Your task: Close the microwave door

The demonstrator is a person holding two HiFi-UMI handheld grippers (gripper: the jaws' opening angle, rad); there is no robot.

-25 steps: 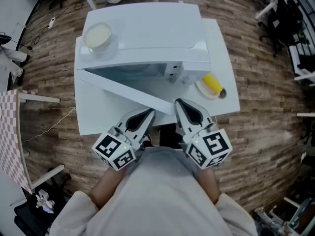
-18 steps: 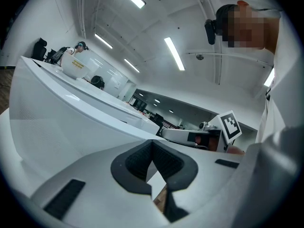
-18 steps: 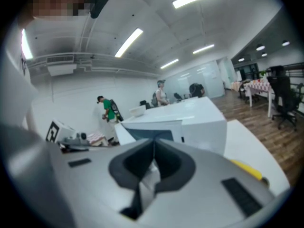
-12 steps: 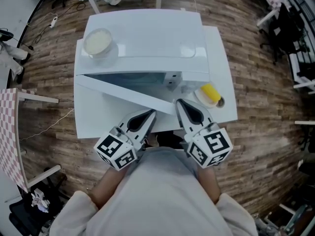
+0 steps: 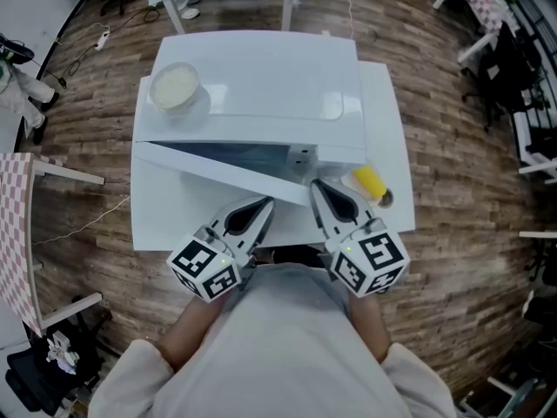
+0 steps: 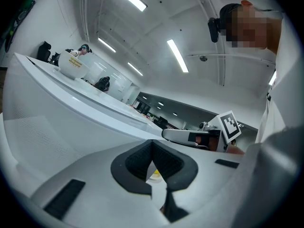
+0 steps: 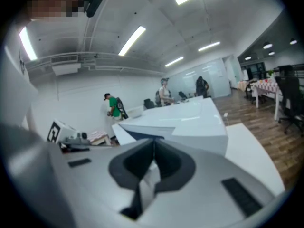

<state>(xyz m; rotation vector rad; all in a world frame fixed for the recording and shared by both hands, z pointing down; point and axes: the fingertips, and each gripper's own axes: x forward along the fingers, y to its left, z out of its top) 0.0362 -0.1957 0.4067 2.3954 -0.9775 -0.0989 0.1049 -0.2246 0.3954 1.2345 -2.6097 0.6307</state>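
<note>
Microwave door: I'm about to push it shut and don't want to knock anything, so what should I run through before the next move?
1. Is the microwave door ajar with room to swing? Ok, it is hinged at the left.
2. Is the left gripper free? Ok, shut and holding nothing.
3. Is the right gripper free? Ok, shut and empty, close to the door's free edge. Contact: cannot tell.
4. Is anything sticking out of the opening? Cannot tell, the inside is mostly hidden.
5. Is the yellow item out of the door's path? Probably ok, it lies beside the right front corner.
6. Is the bowl steady on the microwave? Ok, upright.
</note>
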